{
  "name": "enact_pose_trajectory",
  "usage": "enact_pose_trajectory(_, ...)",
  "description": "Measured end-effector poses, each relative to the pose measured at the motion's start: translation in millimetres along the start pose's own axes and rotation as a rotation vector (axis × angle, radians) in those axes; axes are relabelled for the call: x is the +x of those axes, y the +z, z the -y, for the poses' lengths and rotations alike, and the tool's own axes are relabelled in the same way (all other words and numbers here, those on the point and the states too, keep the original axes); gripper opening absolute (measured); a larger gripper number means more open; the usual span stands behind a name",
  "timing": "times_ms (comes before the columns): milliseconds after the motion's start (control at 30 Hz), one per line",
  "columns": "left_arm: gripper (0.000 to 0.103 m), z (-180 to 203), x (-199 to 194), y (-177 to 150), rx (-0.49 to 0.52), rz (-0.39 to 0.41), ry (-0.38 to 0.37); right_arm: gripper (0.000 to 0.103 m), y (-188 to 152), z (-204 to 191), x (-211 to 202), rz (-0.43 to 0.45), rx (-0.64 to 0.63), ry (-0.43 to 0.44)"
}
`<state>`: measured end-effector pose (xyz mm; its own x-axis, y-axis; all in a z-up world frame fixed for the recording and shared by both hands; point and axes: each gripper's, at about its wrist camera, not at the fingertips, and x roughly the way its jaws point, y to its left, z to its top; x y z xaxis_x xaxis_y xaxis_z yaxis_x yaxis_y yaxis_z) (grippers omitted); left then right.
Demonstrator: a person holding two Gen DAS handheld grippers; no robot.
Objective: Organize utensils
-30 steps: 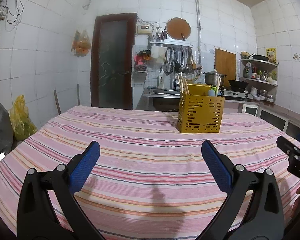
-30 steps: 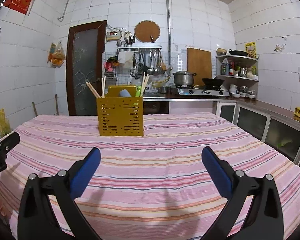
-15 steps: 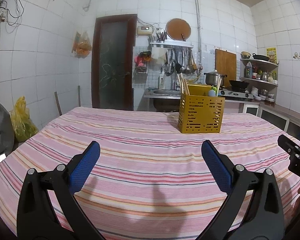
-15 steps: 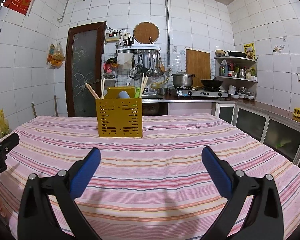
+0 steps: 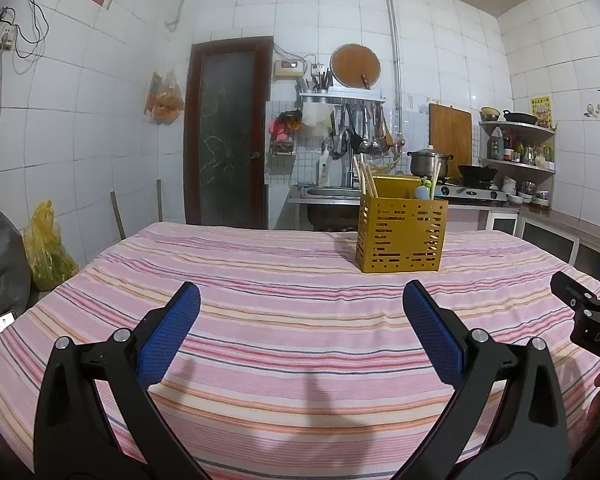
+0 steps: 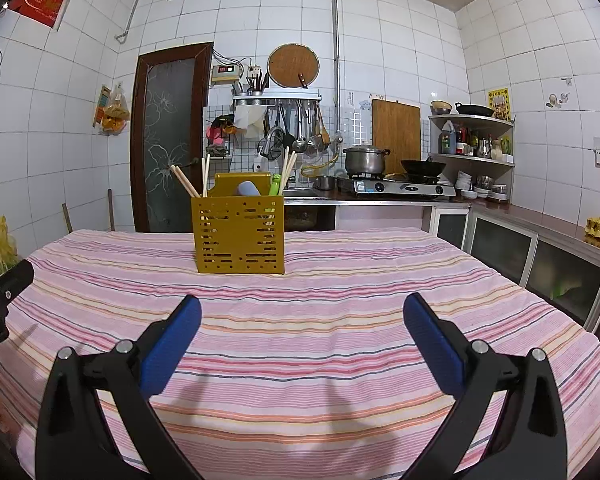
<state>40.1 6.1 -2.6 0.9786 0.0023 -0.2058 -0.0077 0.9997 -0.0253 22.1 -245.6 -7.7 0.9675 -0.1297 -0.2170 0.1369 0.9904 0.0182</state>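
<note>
A yellow perforated utensil holder [image 5: 401,235] [image 6: 239,234] stands upright on the striped tablecloth [image 5: 284,320] [image 6: 340,280], toward the far side of the table. Wooden chopsticks [image 6: 186,181], a pale blue handle [image 6: 248,189] and a green utensil [image 6: 275,184] stick out of its top. My left gripper [image 5: 300,300] is open over the near cloth, well short of the holder, with nothing between its blue pads. My right gripper [image 6: 302,312] is open too, also empty, the holder ahead and slightly left. The other gripper's body shows at each view's edge [image 5: 588,320] [image 6: 0,300].
Behind the table run a counter with a sink, a gas stove [image 6: 400,189] with a pot [image 6: 366,159] and a wok, hanging ladles, a cutting board and corner shelves. A dark door [image 5: 226,132] is at the back left. A yellow bag [image 5: 46,248] sits left of the table.
Both views have tilted up slightly, so the holder sits a little higher on the cloth in frame. Both grippers stay open and empty; nothing on the table has moved.
</note>
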Motion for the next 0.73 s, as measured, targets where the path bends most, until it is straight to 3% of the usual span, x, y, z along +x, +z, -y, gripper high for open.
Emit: enact_pose_trajectory(733,0.098,1.7,-4.0,2.4,0.006,0.010,0.008,0.099,0.9,1.5,0.0,0.009,-0.001,-0.001)
